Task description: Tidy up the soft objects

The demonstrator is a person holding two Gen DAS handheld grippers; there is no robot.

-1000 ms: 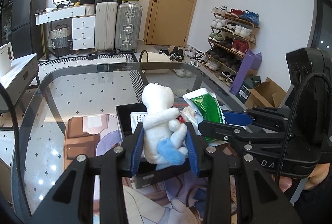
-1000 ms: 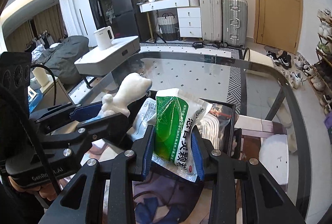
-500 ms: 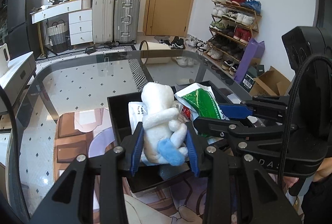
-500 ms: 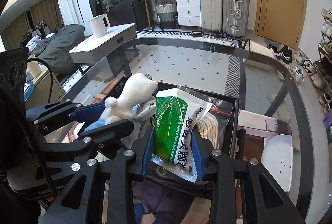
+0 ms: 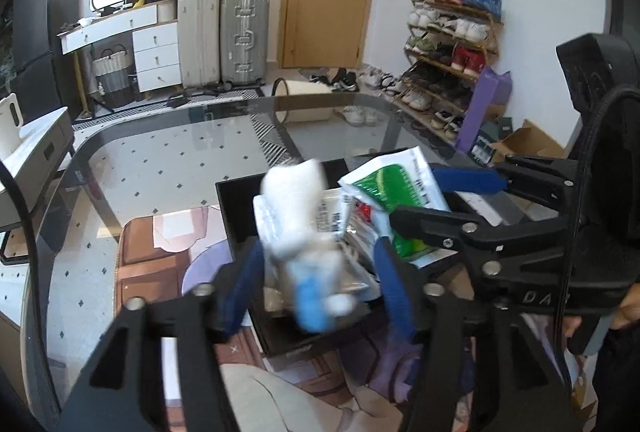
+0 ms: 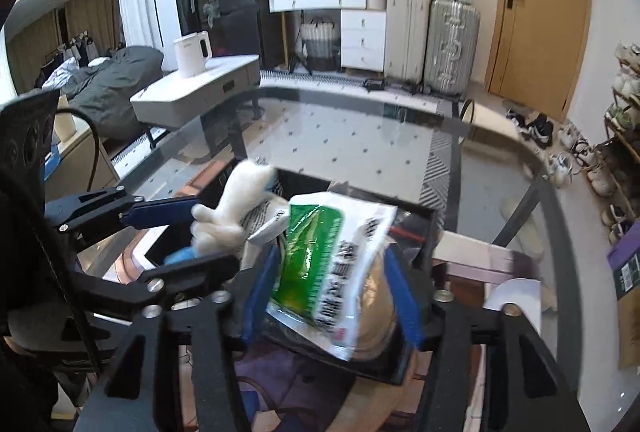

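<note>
Both drops nearly done: left gripper (image 5: 320, 272) and right gripper (image 6: 332, 288) had just been opening, jaws wide, white plush toy (image 5: 296, 216) and green packet (image 6: 324, 256) loose between them, falling toward black box (image 6: 416, 216) at 12 o'clock.

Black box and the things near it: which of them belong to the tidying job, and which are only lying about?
Job: white plush toy, green and white packet, black box, left gripper, right gripper, both just opened.
Lying about: suitcases, shoe rack, kettle.

Both wrist views look close down on 1 black box (image 5: 240, 216).
</note>
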